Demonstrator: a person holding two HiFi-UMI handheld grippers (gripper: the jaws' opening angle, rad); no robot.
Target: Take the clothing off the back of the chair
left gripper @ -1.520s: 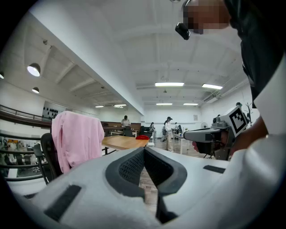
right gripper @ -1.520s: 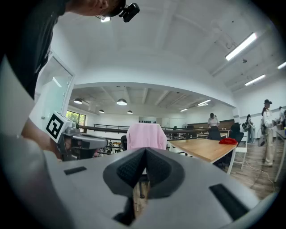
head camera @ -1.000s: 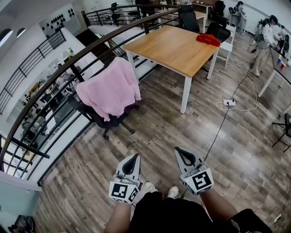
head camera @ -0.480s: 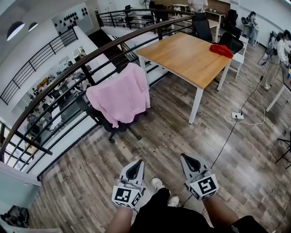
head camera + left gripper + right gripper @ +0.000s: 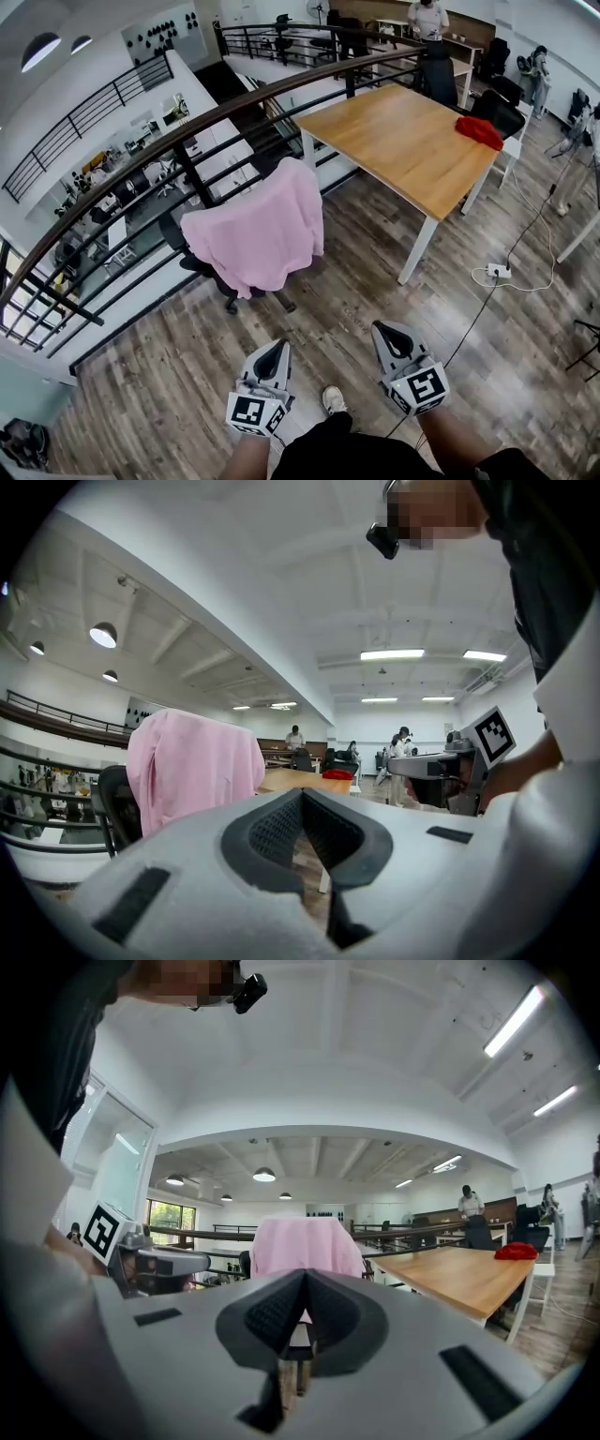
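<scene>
A pink garment hangs over the back of a black office chair beside the railing, ahead and to the left of me. It also shows in the left gripper view as the pink garment and in the right gripper view as the pink garment, a good way off. My left gripper and right gripper are held level in front of my body, side by side, well short of the chair. Both are shut with nothing between the jaws.
A wooden table with white legs stands behind the chair, with a red cloth at its far end. A dark railing curves along the left over a drop. A power strip and cable lie on the wood floor at right. People stand far back.
I have walked forward: the chair with the pink garment and the table have drawn closer and shifted right in the head view. Both grippers stay shut and empty.
</scene>
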